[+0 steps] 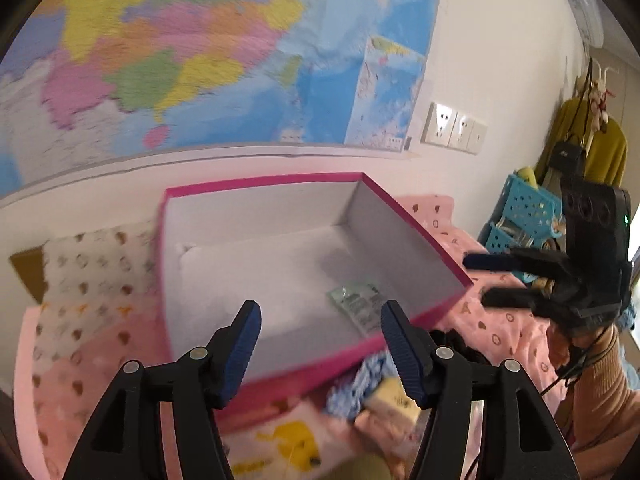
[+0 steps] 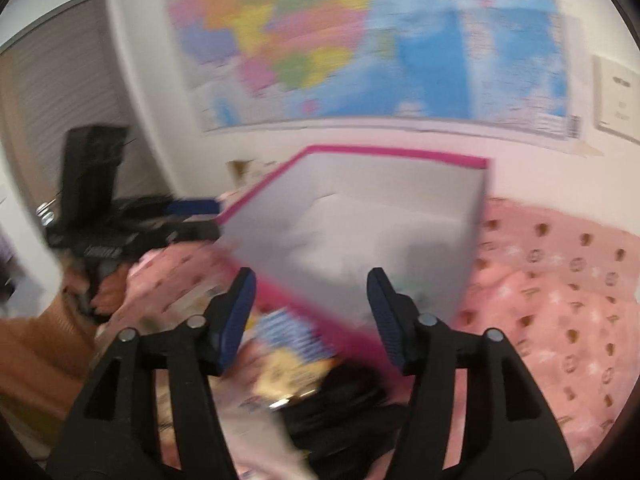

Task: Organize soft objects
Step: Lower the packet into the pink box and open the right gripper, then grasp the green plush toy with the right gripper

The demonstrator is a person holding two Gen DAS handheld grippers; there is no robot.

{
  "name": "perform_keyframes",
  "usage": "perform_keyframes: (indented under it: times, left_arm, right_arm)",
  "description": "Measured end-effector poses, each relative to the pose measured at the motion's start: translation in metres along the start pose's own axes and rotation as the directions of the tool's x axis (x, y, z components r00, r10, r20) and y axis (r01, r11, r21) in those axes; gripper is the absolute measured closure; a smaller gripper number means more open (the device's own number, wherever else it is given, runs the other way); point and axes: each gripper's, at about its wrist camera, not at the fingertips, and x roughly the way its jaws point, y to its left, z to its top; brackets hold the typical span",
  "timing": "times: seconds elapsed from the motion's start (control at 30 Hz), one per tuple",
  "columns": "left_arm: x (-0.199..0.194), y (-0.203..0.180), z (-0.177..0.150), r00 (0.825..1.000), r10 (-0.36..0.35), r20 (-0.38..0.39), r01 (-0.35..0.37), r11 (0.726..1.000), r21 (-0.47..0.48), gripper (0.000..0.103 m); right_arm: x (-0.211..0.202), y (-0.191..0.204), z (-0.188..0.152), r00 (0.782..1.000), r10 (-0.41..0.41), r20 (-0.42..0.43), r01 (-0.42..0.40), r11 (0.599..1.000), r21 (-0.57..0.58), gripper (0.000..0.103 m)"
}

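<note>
Both the left gripper (image 1: 320, 334) and right gripper (image 2: 311, 300) were released and empty, risking a snag on the pink box (image 1: 432, 222) rim at 12 o'clock.

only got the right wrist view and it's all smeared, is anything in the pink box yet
observer: One small clear packet lies on the floor of the pink box, toward its near right corner. Nothing else is in it.
operator: where's my right gripper relative to the box
observer: In the left wrist view the right gripper is just outside the box's near right corner, with its fingers pointing toward the box and nothing between them.
operator: whats on the far left of the box
observer: A white blanket with small brown prints lies beside the box's left wall.
</note>
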Motion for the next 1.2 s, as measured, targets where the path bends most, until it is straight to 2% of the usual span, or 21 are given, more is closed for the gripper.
perform_keyframes:
  times: [0.07,0.23,0.43,0.7,0.97,1.1,1.2]
  left_arm:
    - [-0.013,0.003,-0.012,1.0,0.011,0.012,-0.011,1.0,-0.011,0.034]
    - [-0.03,0.006,-0.046,0.999,0.048,-0.013,-0.048,0.998,-0.03,0.033]
    - [-0.047,0.01,-0.088,0.998,0.046,-0.05,-0.049,0.997,-0.059,0.033]
    - [-0.045,0.015,-0.132,0.991,-0.008,-0.132,-0.008,0.992,-0.126,0.033]
    - [-0.025,0.018,-0.153,0.979,-0.052,-0.197,0.02,0.987,-0.161,0.033]
    - [-0.024,0.022,-0.156,0.981,-0.067,-0.182,0.033,0.983,-0.183,0.035]
    - [-0.025,0.025,-0.158,0.982,-0.064,-0.175,0.029,0.979,-0.2,0.043]
  right_arm:
    - [0.007,0.015,-0.006,0.998,0.054,-0.024,-0.054,0.999,-0.002,0.043]
    - [0.031,0.043,-0.023,0.985,0.134,-0.111,-0.135,0.991,-0.005,0.043]
    - [0.068,0.063,-0.032,0.968,0.14,-0.207,-0.147,0.989,-0.018,0.043]
    - [0.115,0.071,-0.047,0.931,0.131,-0.341,-0.137,0.99,0.006,0.042]
    - [0.125,0.069,-0.052,0.92,0.149,-0.363,-0.151,0.988,0.023,0.042]
    - [0.125,0.073,-0.054,0.922,0.134,-0.363,-0.143,0.99,0.003,0.045]
    - [0.127,0.077,-0.051,0.928,0.124,-0.353,-0.137,0.99,-0.014,0.048]
